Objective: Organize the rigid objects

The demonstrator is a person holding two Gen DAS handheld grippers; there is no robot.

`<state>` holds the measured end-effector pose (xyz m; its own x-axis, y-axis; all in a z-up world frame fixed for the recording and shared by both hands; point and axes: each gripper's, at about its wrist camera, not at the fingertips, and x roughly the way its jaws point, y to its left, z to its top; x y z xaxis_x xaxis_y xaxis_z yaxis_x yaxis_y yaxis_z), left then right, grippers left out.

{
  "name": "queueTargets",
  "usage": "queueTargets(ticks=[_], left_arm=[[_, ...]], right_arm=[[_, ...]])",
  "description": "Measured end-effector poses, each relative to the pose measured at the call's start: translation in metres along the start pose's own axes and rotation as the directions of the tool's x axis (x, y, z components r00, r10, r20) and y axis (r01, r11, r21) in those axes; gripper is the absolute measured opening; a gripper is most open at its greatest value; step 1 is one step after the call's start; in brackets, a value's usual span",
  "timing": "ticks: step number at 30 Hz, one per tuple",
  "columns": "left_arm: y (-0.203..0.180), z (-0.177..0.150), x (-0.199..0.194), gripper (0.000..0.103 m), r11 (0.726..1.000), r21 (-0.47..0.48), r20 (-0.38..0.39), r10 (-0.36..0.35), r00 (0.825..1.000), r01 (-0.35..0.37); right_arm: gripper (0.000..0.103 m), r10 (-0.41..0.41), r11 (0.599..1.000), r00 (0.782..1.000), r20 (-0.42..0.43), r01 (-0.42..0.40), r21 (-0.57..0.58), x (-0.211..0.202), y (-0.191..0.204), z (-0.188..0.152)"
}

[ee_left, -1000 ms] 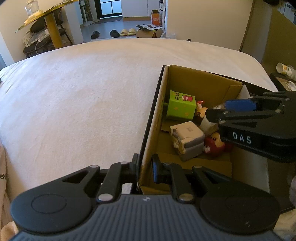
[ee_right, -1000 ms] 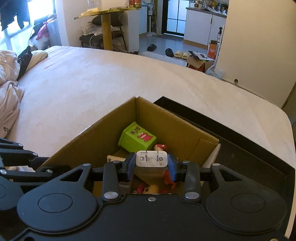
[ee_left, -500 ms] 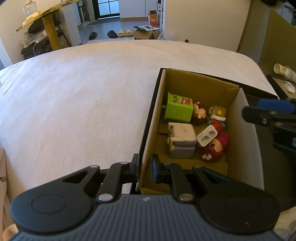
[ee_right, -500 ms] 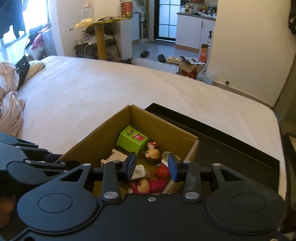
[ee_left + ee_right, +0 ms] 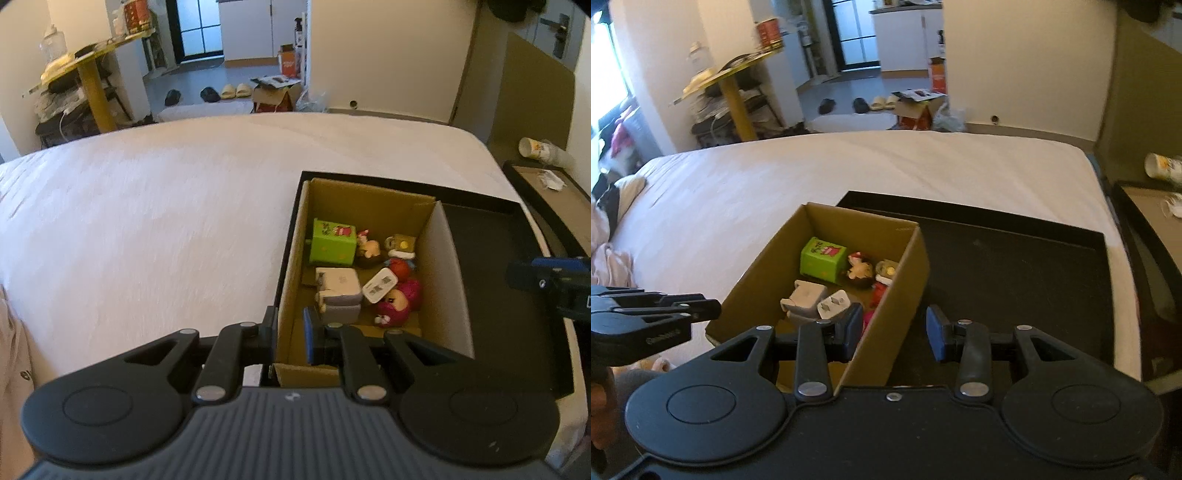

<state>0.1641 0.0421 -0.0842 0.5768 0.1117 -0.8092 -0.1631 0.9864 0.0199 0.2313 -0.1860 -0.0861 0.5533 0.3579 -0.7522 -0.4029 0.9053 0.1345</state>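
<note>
A brown cardboard box (image 5: 448,258) (image 5: 757,273) stands on a black tray (image 5: 1015,266) on the white bed. Inside lie a green cube (image 5: 332,242) (image 5: 823,258), a grey-white adapter block (image 5: 338,286) (image 5: 803,297), a white charger plug (image 5: 380,284) (image 5: 834,303) and small red figurines (image 5: 397,301). My left gripper (image 5: 290,336) has its fingers either side of the box's near left wall with a small gap; I cannot tell if it grips. My right gripper (image 5: 894,332) is open and empty above the box's right wall.
The white bed (image 5: 147,221) spreads left and behind the box. A second tray with a paper cup (image 5: 535,149) sits at the right. Pink bedding (image 5: 605,254) lies at the left edge. A yellow table (image 5: 735,96) and shoes stand beyond the bed.
My right gripper opened and let the white charger fall into the box, then pulled back to the right. Both grippers rose higher above the box.
</note>
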Motion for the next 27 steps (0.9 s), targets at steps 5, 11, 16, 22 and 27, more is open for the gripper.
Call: queueTargets(ticks=[5,11,16,22,27], left_arm=[[-0.009,0.002,-0.018,0.015,1.000,0.015,0.016,-0.026,1.000,0.025],[-0.017,0.002,-0.037,0.016,0.999,0.024,0.038,-0.039,0.998,0.039],[-0.024,-0.003,-0.053,0.023,0.998,0.036,0.042,-0.054,0.998,0.052],[-0.026,-0.012,-0.068,0.043,0.997,0.043,0.064,-0.068,0.996,0.065],[-0.025,-0.016,-0.080,0.072,0.996,0.044,0.069,-0.075,0.995,0.073]], right_arm=[[0.045,-0.010,0.999,1.000,0.014,0.009,0.042,-0.017,-0.005,-0.010],[0.058,-0.025,0.996,0.999,0.032,0.022,0.085,-0.037,-0.009,-0.023],[0.072,-0.042,0.991,0.998,0.045,0.036,0.125,-0.053,-0.013,-0.035],[0.089,-0.067,0.987,0.995,0.079,0.054,0.153,-0.075,-0.012,-0.047],[0.103,-0.087,0.978,0.991,0.102,0.066,0.196,-0.089,-0.010,-0.055]])
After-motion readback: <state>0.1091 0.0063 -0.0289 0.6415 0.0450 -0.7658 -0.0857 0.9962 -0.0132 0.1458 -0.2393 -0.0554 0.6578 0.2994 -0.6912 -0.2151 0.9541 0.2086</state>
